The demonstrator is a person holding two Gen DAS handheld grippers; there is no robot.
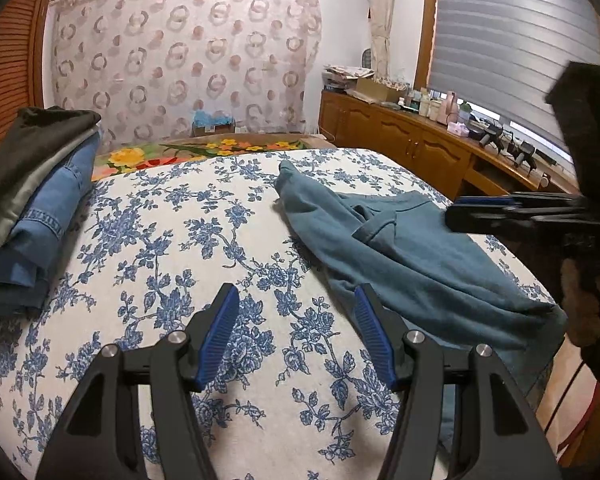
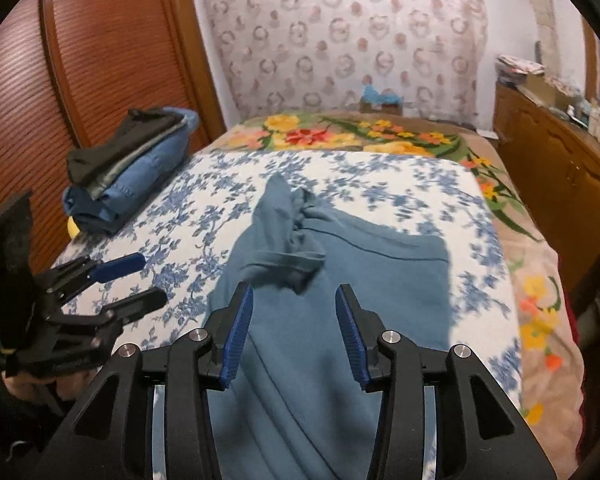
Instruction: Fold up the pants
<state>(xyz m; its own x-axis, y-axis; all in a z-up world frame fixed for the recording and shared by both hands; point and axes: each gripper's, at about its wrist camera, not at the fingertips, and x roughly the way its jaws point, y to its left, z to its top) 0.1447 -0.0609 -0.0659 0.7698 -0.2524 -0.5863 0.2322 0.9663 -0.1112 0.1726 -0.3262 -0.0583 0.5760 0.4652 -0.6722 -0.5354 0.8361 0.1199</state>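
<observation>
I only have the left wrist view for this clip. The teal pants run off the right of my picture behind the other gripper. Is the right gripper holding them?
Observer: No. The right gripper is open above the teal pants, nothing between its pads.
Operator: Is the waistband end flat?
Observer: No, one leg end lies folded back, bunched on the fabric.
Operator: What's beyond the blue floral sheet?
Observer: A flowered blanket runs down the bed's right side too.

A bed [image 2: 492, 216] in a blue-flowered sheet is filling the room. A ring-patterned curtain [image 1: 188, 52] is hanging behind it, louvred wooden doors [image 2: 100, 52] are standing alongside, and a cluttered wooden sideboard [image 1: 412, 144] is sitting under what seems a blind-covered window [image 1: 512, 36].
</observation>
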